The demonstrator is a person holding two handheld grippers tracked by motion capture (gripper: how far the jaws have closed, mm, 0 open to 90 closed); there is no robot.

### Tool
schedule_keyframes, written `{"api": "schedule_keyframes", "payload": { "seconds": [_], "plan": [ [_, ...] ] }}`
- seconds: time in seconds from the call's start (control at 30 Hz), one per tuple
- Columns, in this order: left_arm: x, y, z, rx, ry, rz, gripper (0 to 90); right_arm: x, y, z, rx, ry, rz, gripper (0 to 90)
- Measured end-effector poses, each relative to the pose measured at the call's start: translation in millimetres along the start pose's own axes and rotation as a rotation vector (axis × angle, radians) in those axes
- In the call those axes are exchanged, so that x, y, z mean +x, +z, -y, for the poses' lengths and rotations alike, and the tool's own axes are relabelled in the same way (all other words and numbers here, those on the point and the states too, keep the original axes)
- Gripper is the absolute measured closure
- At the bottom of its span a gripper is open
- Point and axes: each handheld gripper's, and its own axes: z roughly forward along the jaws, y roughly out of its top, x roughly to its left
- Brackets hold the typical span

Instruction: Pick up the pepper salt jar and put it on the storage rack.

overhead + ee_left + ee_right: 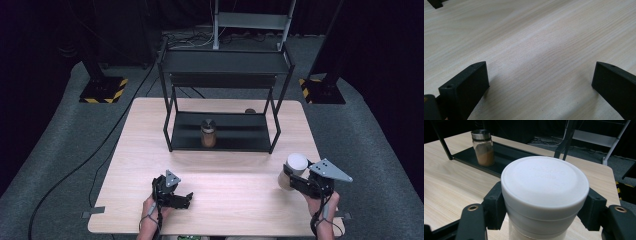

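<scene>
white-lidded jar (544, 195) pinched between the right gripper (306, 180) jaws, tilted above the table (225, 200)

A black metal shelf rack (225, 100) is set at the far side of the wooden counter (150, 150). A glass spice jar (208, 133) of brown powder is placed upright on its bottom shelf.

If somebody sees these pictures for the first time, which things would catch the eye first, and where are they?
First, the white-lidded jar, clamped between the jaws of the right gripper near the table's right edge. Next, the black two-level rack standing at the back of the wooden table, with a spice jar of brown powder on its lower shelf. The left gripper rests near the front edge, jaws wide apart and empty.
</scene>
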Motion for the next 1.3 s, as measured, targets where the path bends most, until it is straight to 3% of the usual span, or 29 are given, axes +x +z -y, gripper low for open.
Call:
{"api": "schedule_keyframes", "payload": {
  "seconds": [1.3],
  "plan": [
    [0.1,0.0,0.0,0.0,0.0,0.0,0.4,1.4,35.2,-40.2,0.057,-0.054,-0.058,33.4]
  ]
}}
